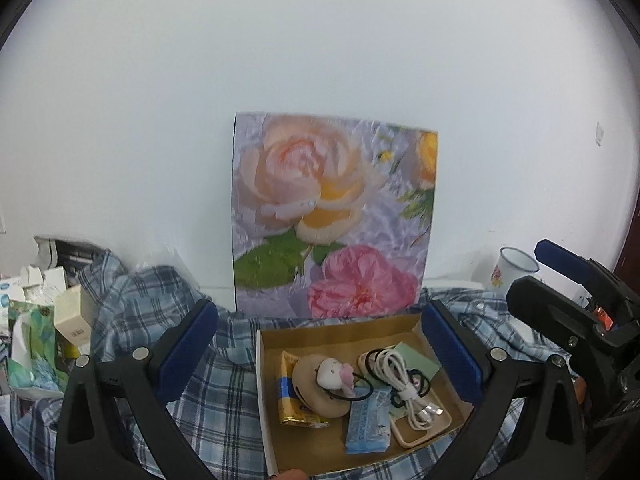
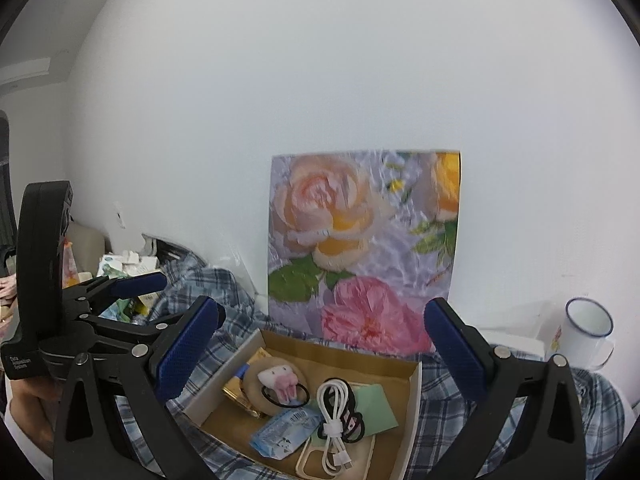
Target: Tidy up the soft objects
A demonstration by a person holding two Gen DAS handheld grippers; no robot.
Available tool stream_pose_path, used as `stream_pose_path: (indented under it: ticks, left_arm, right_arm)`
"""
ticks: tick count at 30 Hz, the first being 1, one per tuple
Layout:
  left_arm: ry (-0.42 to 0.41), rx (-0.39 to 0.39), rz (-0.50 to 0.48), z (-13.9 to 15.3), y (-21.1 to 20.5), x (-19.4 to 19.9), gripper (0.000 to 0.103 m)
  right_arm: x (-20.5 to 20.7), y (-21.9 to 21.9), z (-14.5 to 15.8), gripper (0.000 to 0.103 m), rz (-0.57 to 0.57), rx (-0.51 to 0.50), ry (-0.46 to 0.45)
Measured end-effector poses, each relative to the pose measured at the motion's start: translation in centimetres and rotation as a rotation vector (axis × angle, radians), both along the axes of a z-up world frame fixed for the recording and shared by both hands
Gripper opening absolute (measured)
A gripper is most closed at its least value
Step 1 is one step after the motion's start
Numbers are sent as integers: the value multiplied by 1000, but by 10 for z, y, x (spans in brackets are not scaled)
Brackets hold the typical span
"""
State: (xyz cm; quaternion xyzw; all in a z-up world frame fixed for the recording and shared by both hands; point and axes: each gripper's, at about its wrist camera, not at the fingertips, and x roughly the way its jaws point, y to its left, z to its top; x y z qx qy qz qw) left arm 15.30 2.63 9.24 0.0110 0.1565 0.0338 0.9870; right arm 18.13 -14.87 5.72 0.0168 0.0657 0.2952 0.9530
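Soft things in your cardboard box

Your open cardboard box (image 1: 344,330) lies on the plaid cloth (image 1: 224,376). Inside, the white-and-pink plush hair tie (image 1: 334,374) rests on a tan round pad (image 1: 308,388); at 5 o'clock from it lies the blue tissue pack (image 1: 368,424), and at 3 o'clock the coiled white cable (image 1: 404,388).

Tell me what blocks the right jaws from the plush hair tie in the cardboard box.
Nothing visible. The open right gripper hangs above the cardboard box; the pink-and-white plush hair tie lies exposed atop the round beige pad.
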Motion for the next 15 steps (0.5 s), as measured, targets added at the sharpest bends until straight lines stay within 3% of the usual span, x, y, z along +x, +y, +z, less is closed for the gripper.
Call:
stream_pose_path:
  ticks: [15]
  left_arm:
    - [-85,55,14,43,-25,-50,103]
  right_arm:
    - [-53,-16,47,103,-4,46,-86]
